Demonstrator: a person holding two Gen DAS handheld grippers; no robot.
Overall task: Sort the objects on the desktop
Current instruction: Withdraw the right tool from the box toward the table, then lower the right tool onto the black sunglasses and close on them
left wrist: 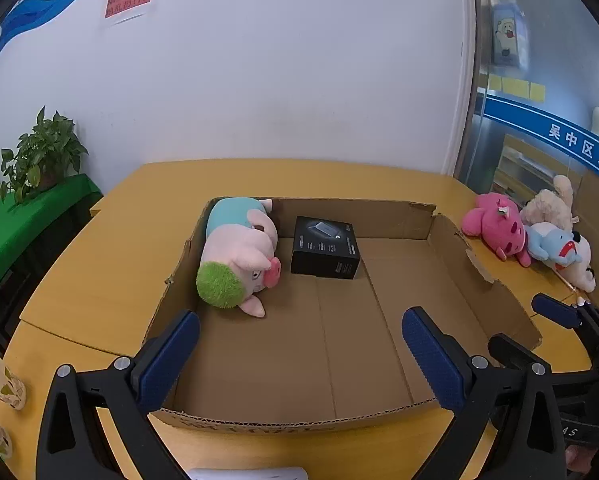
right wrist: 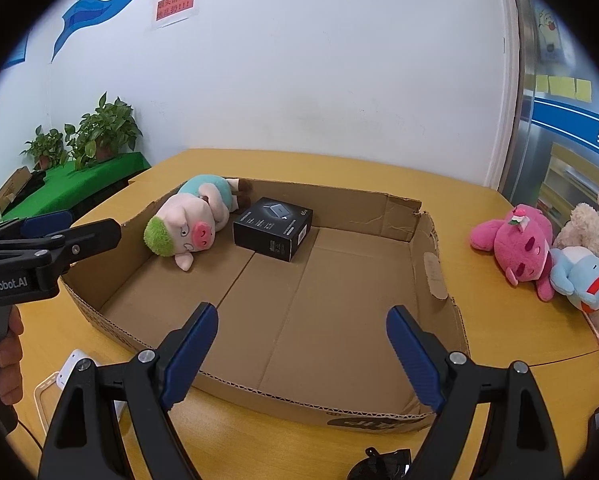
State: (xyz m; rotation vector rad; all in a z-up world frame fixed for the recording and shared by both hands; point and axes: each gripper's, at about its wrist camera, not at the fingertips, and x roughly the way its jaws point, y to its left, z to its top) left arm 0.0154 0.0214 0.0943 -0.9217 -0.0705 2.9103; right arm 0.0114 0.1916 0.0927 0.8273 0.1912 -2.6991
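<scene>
Box (left wrist: 379, 360), an open shallow cardboard tray, lies on a yellow-brown table (left wrist: 99, 248) and holds two items at its far left: a pig plush (left wrist: 239, 256) with green hair against the left wall, and a black carton (left wrist: 325, 248) just beside it to the right. The rest of the tray floor is bare cardboard. To the right of the tray, on the table, three plush toys lie bunched together: a pink plush (right wrist: 515, 244), a cream plush (right wrist: 587, 224) behind it, and a blue plush (right wrist: 579, 276) nearest. The left gripper (left wrist: 299, 356) hovers over the near edge of the tray, fingers spread wide, holding nothing. The right gripper (right wrist: 301, 352) sits likewise over the near edge, fingers spread, holding nothing. Paper cups (left wrist: 1, 380) stand at the near left table corner. A white wall (right wrist: 299, 80) with a red notice (right wrist: 175, 4) backs the table; potted plants (right wrist: 103, 128) stand on a green-covered bench at far left; a glass partition (left wrist: 539, 120) lies at right.
</scene>
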